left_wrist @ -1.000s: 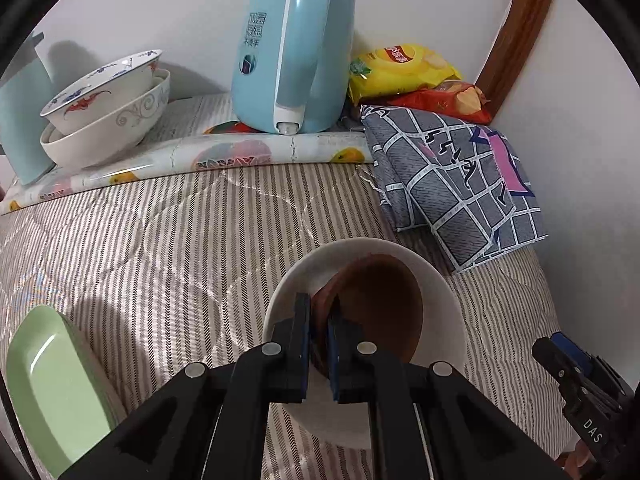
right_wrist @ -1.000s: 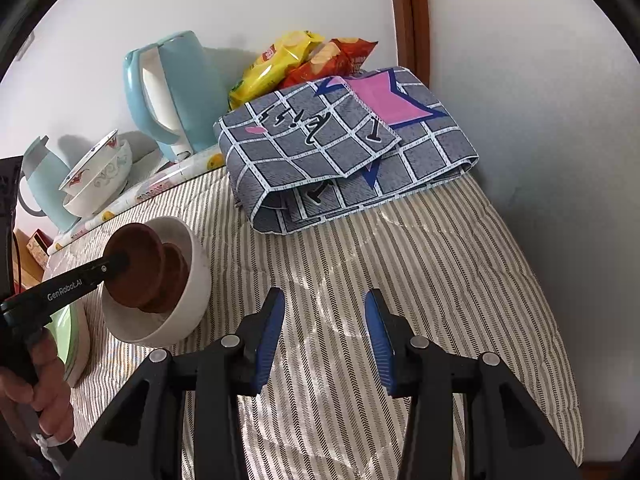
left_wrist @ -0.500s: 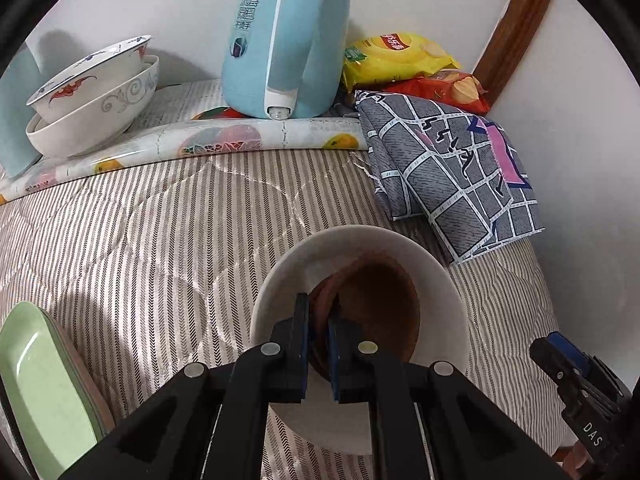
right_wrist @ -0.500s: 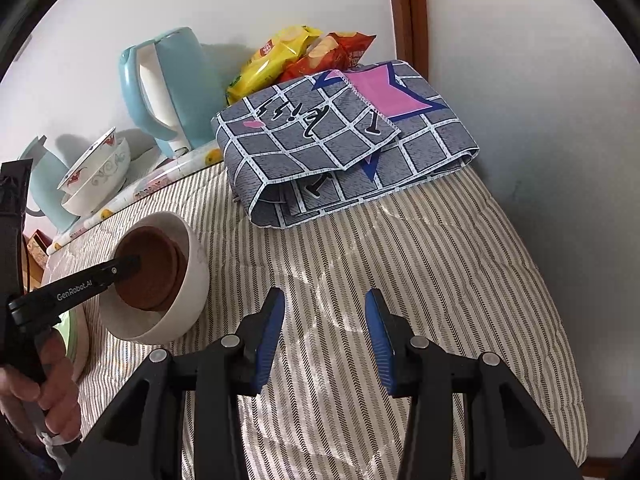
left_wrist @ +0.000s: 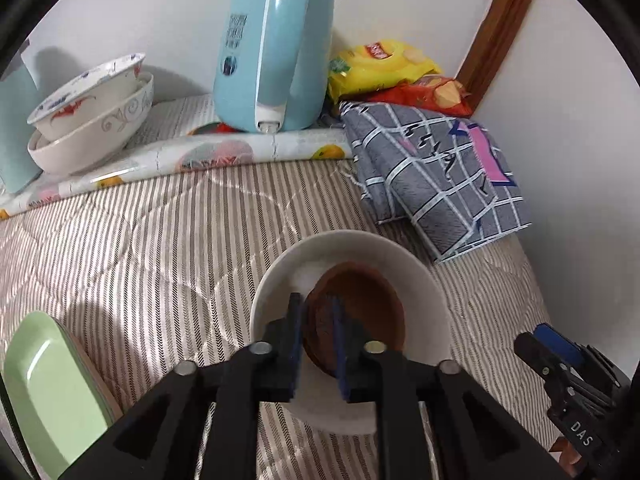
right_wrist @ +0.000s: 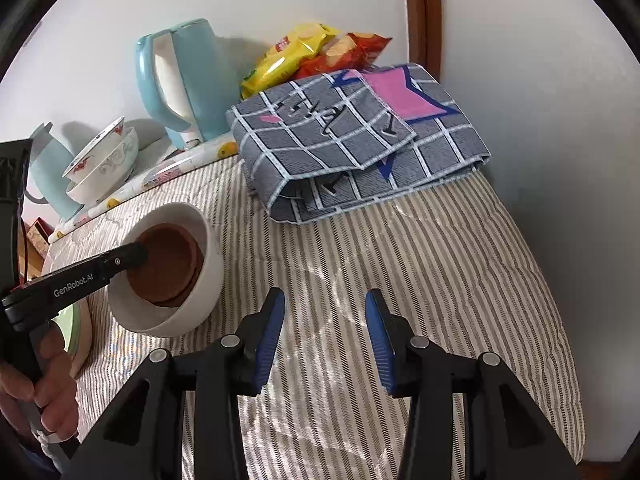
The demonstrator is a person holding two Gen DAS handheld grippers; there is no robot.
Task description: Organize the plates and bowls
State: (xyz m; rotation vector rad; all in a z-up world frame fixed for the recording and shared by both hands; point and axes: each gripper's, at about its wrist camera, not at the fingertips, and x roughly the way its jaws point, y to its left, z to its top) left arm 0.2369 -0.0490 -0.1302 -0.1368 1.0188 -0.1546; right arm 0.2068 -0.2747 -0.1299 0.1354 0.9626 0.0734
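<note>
A brown bowl [left_wrist: 360, 312] lies inside a larger white bowl [left_wrist: 360, 248] on the striped quilt. My left gripper [left_wrist: 316, 320] has its jaws slightly parted around the brown bowl's near rim. In the right wrist view the brown bowl [right_wrist: 168, 268] sits low in the white bowl [right_wrist: 200, 280], with the left gripper [right_wrist: 136, 256] at its rim. My right gripper [right_wrist: 324, 320] is open and empty above the quilt, right of the bowls. Two stacked patterned bowls [left_wrist: 92, 120] stand at the back left. A green plate [left_wrist: 44, 388] lies at the near left.
A light-blue kettle [left_wrist: 276, 48] stands at the back on a rolled floral mat [left_wrist: 200, 156]. Snack bags [left_wrist: 380, 72] and a folded grey checked cloth [left_wrist: 440, 176] fill the back right corner. White walls close in behind and on the right.
The left gripper lowered the brown bowl deeper into the white bowl and its jaws have parted slightly. The right gripper has stayed open and nearly still.
</note>
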